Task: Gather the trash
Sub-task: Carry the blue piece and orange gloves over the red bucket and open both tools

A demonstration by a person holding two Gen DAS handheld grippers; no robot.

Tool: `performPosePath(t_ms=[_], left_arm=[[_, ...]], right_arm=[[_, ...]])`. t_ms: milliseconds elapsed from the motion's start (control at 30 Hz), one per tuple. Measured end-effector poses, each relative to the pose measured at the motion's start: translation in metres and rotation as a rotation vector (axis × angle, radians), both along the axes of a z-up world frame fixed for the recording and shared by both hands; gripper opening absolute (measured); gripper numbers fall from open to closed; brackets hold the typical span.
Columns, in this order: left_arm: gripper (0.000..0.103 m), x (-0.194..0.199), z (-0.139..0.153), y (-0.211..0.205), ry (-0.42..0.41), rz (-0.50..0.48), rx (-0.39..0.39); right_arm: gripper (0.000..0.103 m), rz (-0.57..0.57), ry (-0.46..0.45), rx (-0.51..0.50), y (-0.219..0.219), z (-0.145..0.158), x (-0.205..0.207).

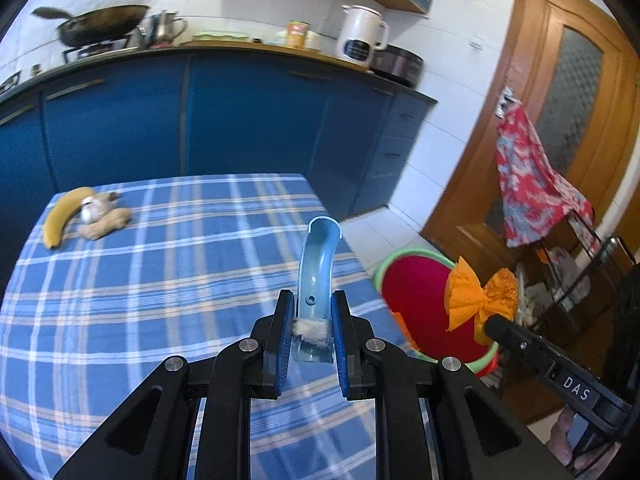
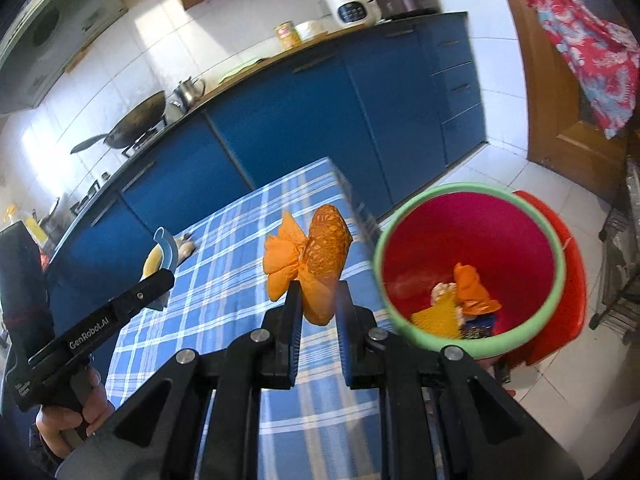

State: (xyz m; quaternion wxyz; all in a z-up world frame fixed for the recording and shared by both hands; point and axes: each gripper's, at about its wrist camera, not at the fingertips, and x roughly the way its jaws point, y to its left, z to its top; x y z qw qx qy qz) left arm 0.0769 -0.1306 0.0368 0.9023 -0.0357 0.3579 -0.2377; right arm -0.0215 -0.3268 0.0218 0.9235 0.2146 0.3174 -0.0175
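My left gripper (image 1: 313, 308) is shut on a curved light-blue plastic piece (image 1: 318, 260) with white fluff at its base, held above the checked tablecloth (image 1: 160, 280). My right gripper (image 2: 318, 300) is shut on a crumpled orange wrapper (image 2: 316, 256), held over the table's right edge beside the red bin with a green rim (image 2: 468, 256). The bin holds orange and yellow scraps (image 2: 460, 300). The wrapper (image 1: 480, 296) and bin (image 1: 416, 300) also show in the left wrist view. A banana (image 1: 64, 212) and ginger with garlic (image 1: 102, 216) lie at the table's far left corner.
Blue kitchen cabinets (image 1: 240, 120) with a wok (image 1: 100, 24), kettle (image 1: 164, 28) and white appliance (image 1: 360, 36) stand behind the table. A wooden door (image 1: 560, 120) with a red floral cloth (image 1: 532, 184) is at the right. A wire rack (image 1: 580, 280) stands by the bin.
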Motion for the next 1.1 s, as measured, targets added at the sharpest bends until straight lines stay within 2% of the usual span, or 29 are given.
performPosePath(t_ms=[400,667,833,1033,1100], left_arm=[[0.019,0.0,-0.005,-0.078,-0.006,-0.152,0.041],[0.019,0.006,-0.026,-0.119,0.035,-0.23,0.07],[0.019,0.01,-0.045,-0.146,0.072,-0.281,0.106],[0.02,0.015,-0.064,-0.167,0.098,-0.308,0.149],[0.023,0.016,-0.068,-0.171,0.108,-0.308,0.16]], right_arm=[[0.018,-0.127,0.009,0.009,-0.056,-0.012,-0.017],[0.019,-0.205,0.054,0.004,-0.087,-0.034,-0.018],[0.02,-0.236,0.1,0.035,-0.105,-0.055,-0.014],[0.023,-0.249,0.133,0.06,-0.12,-0.074,-0.01],[0.024,-0.254,0.138,0.063,-0.123,-0.077,-0.01]])
